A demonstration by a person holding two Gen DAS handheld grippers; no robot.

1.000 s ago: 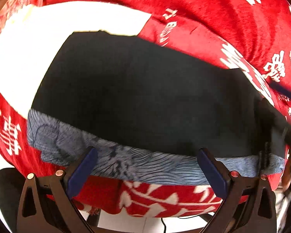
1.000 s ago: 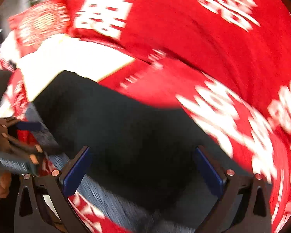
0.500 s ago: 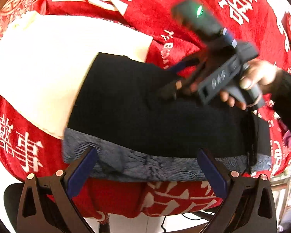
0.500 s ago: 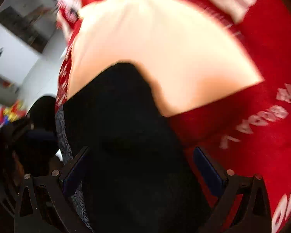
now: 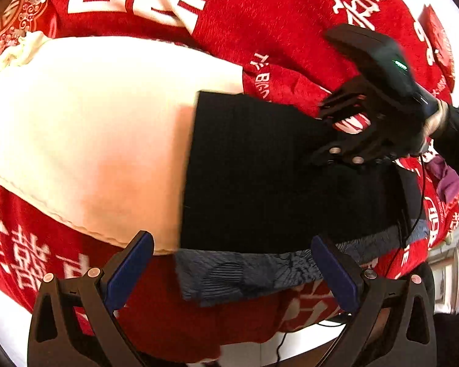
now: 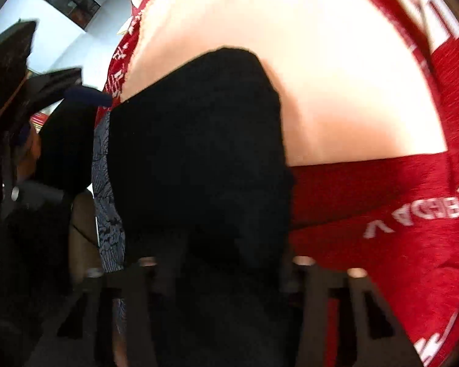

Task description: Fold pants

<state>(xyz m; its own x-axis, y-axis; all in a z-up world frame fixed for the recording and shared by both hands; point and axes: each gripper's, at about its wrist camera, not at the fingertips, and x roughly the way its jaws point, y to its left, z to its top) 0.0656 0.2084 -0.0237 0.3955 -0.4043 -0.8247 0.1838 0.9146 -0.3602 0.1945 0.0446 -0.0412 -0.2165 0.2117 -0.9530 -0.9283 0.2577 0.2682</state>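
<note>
Red printed cloth carries limp, light black pants (image 5: 260, 168); right claw (image 5: 330, 133) is closing on their upper-right edge, left claw (image 5: 229, 275) wide.

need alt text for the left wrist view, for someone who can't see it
Folded black pants with a blue-grey patterned band lie on a red printed cloth beside a cream sheet. The right gripper, jaws closing, comes down on their far edge; the left gripper hovers open in front.
</note>
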